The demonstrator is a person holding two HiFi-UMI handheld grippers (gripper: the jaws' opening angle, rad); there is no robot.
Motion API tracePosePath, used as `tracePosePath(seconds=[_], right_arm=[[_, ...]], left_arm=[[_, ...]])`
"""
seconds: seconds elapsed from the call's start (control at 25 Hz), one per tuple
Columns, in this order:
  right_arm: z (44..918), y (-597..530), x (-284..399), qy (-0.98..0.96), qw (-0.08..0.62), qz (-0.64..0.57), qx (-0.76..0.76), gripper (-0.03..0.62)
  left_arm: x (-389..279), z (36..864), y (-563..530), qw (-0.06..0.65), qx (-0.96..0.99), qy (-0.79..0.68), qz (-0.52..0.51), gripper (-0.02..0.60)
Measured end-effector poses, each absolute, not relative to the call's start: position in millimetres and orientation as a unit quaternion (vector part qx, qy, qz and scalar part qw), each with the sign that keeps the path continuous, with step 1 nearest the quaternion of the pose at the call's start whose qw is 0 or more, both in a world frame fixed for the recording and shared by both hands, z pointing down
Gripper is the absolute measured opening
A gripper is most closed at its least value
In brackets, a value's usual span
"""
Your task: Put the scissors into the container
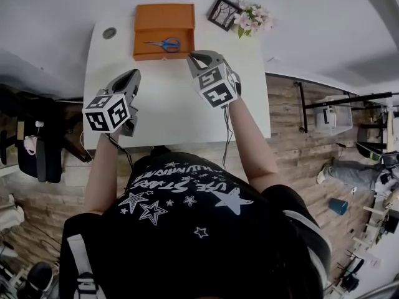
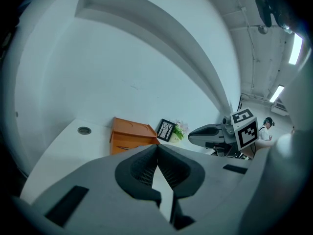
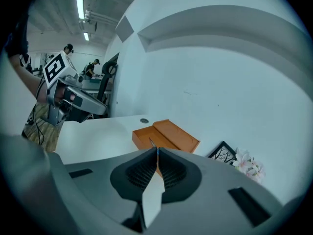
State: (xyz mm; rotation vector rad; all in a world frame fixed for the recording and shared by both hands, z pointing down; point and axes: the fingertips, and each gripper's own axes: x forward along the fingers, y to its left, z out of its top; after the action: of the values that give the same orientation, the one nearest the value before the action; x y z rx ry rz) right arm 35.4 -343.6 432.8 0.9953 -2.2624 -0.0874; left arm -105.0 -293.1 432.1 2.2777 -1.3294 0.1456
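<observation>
Blue-handled scissors point(image 1: 165, 43) lie inside the open orange container point(image 1: 142, 47) at the far edge of the white table point(image 1: 168, 108). My left gripper point(image 1: 133, 74) is held above the table's left side, nearer to me than the box, jaws shut and empty. To its right, my right gripper point(image 1: 192, 56) hovers just at the container's near right corner, also shut with nothing in it. The left gripper view shows the container point(image 2: 128, 135) ahead past the closed left gripper point(image 2: 157, 148). In the right gripper view the closed right gripper point(image 3: 157, 150) hides most of the scissors.
A black picture frame point(image 1: 222, 12) and pink flowers point(image 1: 252, 17) stand at the table's far right corner. A round cable hole point(image 1: 109, 33) sits at the far left. Wooden floor and a dark chair point(image 1: 37, 148) flank the table.
</observation>
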Motion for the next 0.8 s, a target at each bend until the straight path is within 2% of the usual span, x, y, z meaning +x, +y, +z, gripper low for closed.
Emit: tracePosePath(seconds=[0.8], right_arm=[[431, -216, 111, -0.869, 0.262, 0.017, 0.42, 0.049]], left_arm=[[-47, 429, -170, 0.237, 0.83, -0.503, 0.048, 0.019]])
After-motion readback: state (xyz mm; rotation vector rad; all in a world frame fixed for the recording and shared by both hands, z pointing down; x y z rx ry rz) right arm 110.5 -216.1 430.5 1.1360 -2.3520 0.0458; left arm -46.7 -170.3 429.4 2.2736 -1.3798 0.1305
